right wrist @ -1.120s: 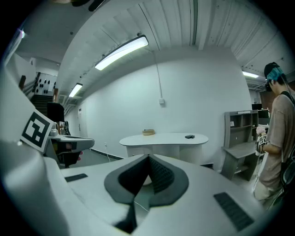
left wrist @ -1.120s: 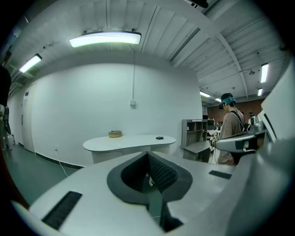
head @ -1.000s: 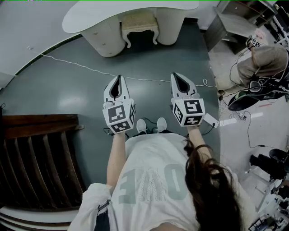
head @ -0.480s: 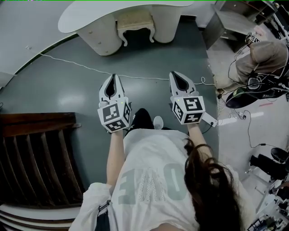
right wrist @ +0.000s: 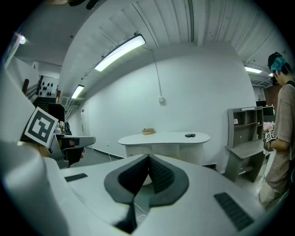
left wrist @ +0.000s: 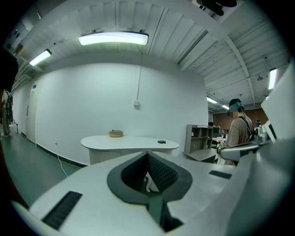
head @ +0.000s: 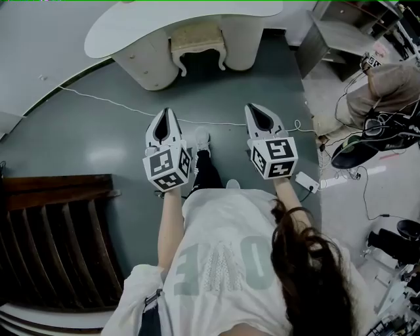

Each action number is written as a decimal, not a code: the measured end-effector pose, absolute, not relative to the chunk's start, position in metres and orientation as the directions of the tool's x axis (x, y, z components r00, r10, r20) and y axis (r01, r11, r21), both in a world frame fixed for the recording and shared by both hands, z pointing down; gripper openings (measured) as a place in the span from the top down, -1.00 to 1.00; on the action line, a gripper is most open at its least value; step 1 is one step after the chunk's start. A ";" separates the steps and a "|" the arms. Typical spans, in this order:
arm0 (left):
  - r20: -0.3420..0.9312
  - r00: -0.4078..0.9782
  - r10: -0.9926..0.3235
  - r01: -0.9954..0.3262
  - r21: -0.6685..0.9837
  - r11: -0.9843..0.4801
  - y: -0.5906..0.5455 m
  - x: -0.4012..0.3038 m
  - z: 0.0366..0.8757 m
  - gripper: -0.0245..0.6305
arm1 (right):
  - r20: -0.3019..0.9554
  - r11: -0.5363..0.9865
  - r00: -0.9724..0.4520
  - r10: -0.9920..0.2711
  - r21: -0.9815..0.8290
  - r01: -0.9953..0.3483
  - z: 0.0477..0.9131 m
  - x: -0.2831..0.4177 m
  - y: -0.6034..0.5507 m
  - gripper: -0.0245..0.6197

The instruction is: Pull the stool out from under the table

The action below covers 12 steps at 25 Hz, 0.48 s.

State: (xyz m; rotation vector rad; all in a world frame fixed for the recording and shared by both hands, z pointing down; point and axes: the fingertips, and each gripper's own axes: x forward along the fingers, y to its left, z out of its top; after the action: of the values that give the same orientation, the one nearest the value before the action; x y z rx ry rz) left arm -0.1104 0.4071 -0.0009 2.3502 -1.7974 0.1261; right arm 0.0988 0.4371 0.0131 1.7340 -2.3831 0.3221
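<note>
Two white handheld tools, left gripper [head: 166, 115] and right gripper [head: 254, 110], jaws pressed together, empty, cream cushioned stool [head: 195, 37] tucked under white curved table [head: 125, 27]

Pretty muted palette here. The table [head: 164, 20] is plain white, and the stool [head: 197, 41] is cream with a slightly more beige seat. The floor [head: 98, 131] is a dark grey-green with a glossy sheen, and a thin white cable [head: 111, 100] stands out against it. The left gripper [head: 166, 113] and right gripper [head: 252, 109] are both white with dark grey pads [left wrist: 161, 174], and each cube [head: 169, 169] wears black-and-white square markers. On the near left, the slatted wooden thing [head: 59, 236] is dark brown. The person's shirt [head: 223, 249] is white with pale grey-green letters, the hair [head: 315, 275] is dark brown and the shoe [head: 202, 138] is white.
</note>
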 end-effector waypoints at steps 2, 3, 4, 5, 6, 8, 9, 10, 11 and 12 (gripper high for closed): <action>0.165 0.273 -0.948 -0.961 0.094 -0.260 0.384 -0.108 0.000 0.84 | 0.269 0.293 -0.297 -0.917 -0.054 -0.955 0.016 0.100 0.417 0.83; 0.160 0.275 -0.948 -0.960 0.098 -0.261 0.373 -0.109 0.001 0.84 | 0.271 0.293 -0.294 -0.917 -0.044 -0.955 0.017 0.099 0.407 0.83; 0.159 0.277 -0.948 -0.959 0.102 -0.263 0.360 -0.110 0.002 0.84 | 0.274 0.293 -0.291 -0.917 -0.034 -0.955 0.019 0.097 0.396 0.83; 0.160 0.279 -0.947 -0.958 0.105 -0.265 0.347 -0.112 0.004 0.84 | 0.277 0.292 -0.288 -0.917 -0.026 -0.956 0.020 0.095 0.383 0.83; 0.162 0.283 -0.945 -0.957 0.107 -0.268 0.332 -0.113 0.005 0.84 | 0.279 0.291 -0.285 -0.917 -0.022 -0.957 0.021 0.093 0.369 0.83; 0.164 0.287 -0.944 -0.956 0.112 -0.272 0.301 -0.116 0.007 0.84 | 0.284 0.288 -0.282 -0.917 -0.020 -0.957 0.021 0.090 0.338 0.83; 0.164 0.290 -0.943 -0.955 0.115 -0.273 0.287 -0.118 0.007 0.84 | 0.286 0.286 -0.279 -0.917 -0.019 -0.958 0.021 0.088 0.323 0.83; 0.164 0.292 -0.942 -0.954 0.118 -0.276 0.272 -0.121 0.008 0.84 | 0.288 0.283 -0.276 -0.917 -0.018 -0.959 0.021 0.085 0.308 0.83; 0.165 0.295 -0.941 -0.953 0.121 -0.278 0.256 -0.124 0.008 0.84 | 0.289 0.278 -0.271 -0.918 -0.017 -0.961 0.021 0.083 0.292 0.83; 0.167 0.297 -0.940 -0.952 0.124 -0.279 0.240 -0.127 0.009 0.84 | 0.290 0.271 -0.264 -0.920 -0.017 -0.962 0.020 0.081 0.276 0.83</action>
State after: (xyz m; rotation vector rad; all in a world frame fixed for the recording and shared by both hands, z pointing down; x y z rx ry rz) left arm -0.1269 0.2405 0.0090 2.3621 -1.7495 0.0898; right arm 0.0808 0.2761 0.0201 1.7508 -2.3177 0.2798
